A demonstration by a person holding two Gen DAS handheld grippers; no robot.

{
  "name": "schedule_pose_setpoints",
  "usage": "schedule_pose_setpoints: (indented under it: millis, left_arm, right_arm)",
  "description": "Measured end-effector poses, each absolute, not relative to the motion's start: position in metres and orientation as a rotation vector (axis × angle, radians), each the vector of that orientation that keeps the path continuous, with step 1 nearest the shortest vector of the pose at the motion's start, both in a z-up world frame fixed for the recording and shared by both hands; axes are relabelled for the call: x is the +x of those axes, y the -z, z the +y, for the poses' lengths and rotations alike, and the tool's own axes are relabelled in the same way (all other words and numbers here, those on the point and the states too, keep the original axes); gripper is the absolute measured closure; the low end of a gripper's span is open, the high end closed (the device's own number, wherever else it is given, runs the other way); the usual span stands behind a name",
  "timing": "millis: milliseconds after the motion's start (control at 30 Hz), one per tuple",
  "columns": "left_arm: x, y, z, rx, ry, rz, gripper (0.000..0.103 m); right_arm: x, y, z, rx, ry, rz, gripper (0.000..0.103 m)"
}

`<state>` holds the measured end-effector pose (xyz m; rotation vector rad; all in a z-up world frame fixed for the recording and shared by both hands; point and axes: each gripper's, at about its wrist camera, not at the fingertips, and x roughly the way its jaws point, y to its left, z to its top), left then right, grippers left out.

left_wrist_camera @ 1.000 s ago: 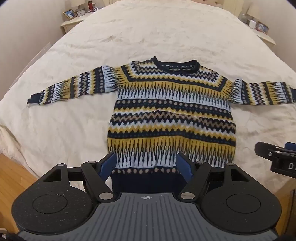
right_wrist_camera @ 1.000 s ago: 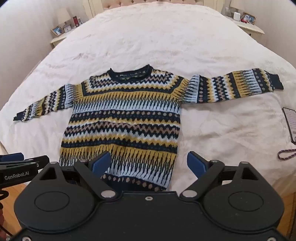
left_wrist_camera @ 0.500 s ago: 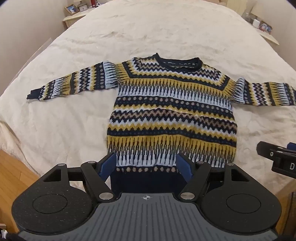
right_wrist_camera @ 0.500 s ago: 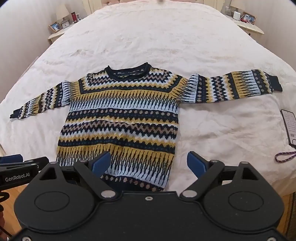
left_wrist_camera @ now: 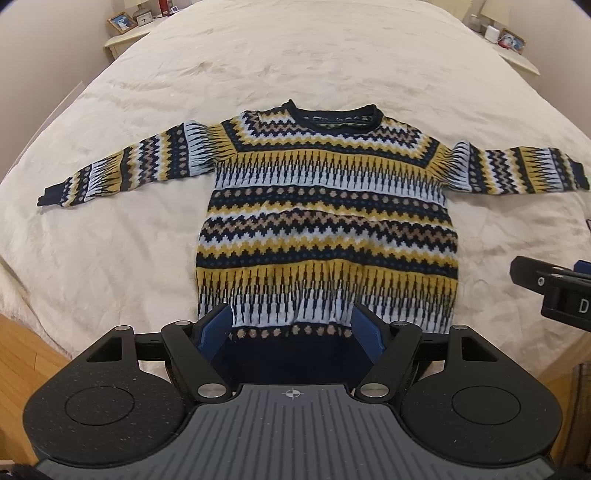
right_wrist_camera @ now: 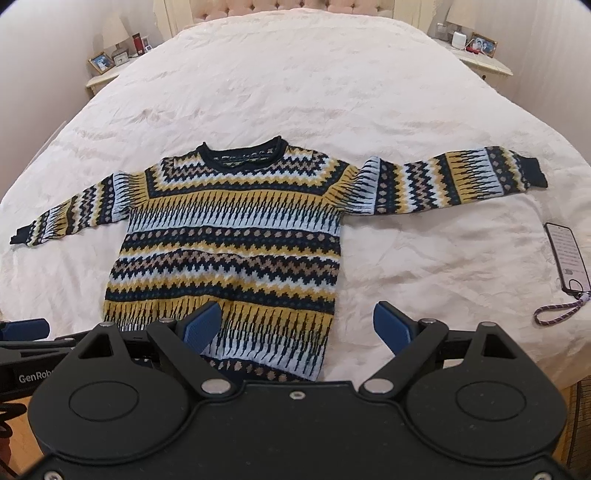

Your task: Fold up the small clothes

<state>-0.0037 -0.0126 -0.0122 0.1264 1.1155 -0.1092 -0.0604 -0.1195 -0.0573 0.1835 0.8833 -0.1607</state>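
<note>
Bedspread (left_wrist_camera: 295, 55), cream and faintly rumpled, fills nearly everything ahead of my two claws; it covers a wide bed that runs back to a tufted headboard (right_wrist_camera: 288, 7). Far off to the left of my left gripper (left_wrist_camera: 293, 328) I see a nightstand (left_wrist_camera: 125, 37) with a framed photo (left_wrist_camera: 120, 23) on it, and a strip of wood floor (left_wrist_camera: 22, 347) shows beside the claw's left shoulder. The patterned sweater (left_wrist_camera: 325, 221) lies flat and face up directly ahead of that claw, both sleeves spread wide, its dark hem between the blue pads, which stand well apart and hold nothing. My right gripper (right_wrist_camera: 299, 326) is likewise wide open and empty; its left pad sits over the sweater's lower right part, its right pad over bare bedspread. Further right of it a phone (right_wrist_camera: 567, 258) with a braided wrist strap (right_wrist_camera: 557, 314) lies on the cover, and a second nightstand (right_wrist_camera: 480, 61) stands in the far right corner.
</note>
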Motion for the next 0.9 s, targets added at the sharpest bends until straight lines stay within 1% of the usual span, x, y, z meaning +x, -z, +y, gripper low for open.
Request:
schedule_pose_setpoints:
  millis: [900]
  left_arm:
    - [-0.007,0.005,0.0,0.1,0.058,1.091,0.033]
  right_arm:
    - [-0.068,0.059,-0.111,0.201,0.167,0.896,0.013]
